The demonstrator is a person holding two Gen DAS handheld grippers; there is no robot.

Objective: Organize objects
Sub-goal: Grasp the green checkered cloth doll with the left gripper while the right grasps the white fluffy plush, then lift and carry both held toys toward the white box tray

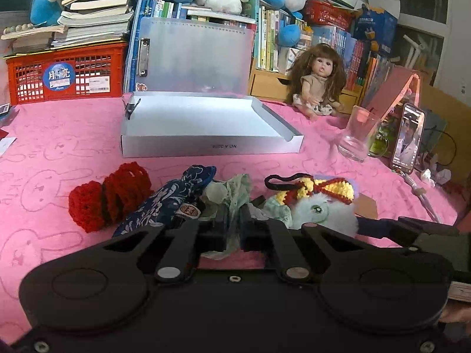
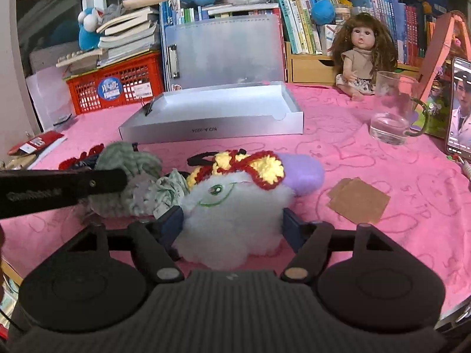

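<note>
A pile of small soft items lies on the pink cloth in front of an open silver box. My left gripper is shut on a pale green cloth. Beside it lie a red crocheted piece, a blue patterned pouch and a yellow-and-red crocheted piece. My right gripper has its fingers on both sides of a white fluffy plush and is shut on it. The left gripper's arm shows at the left of the right wrist view.
A glass mug, a phone and a doll stand at the right. A brown card lies on the cloth. A red crate, books and plush toys line the back.
</note>
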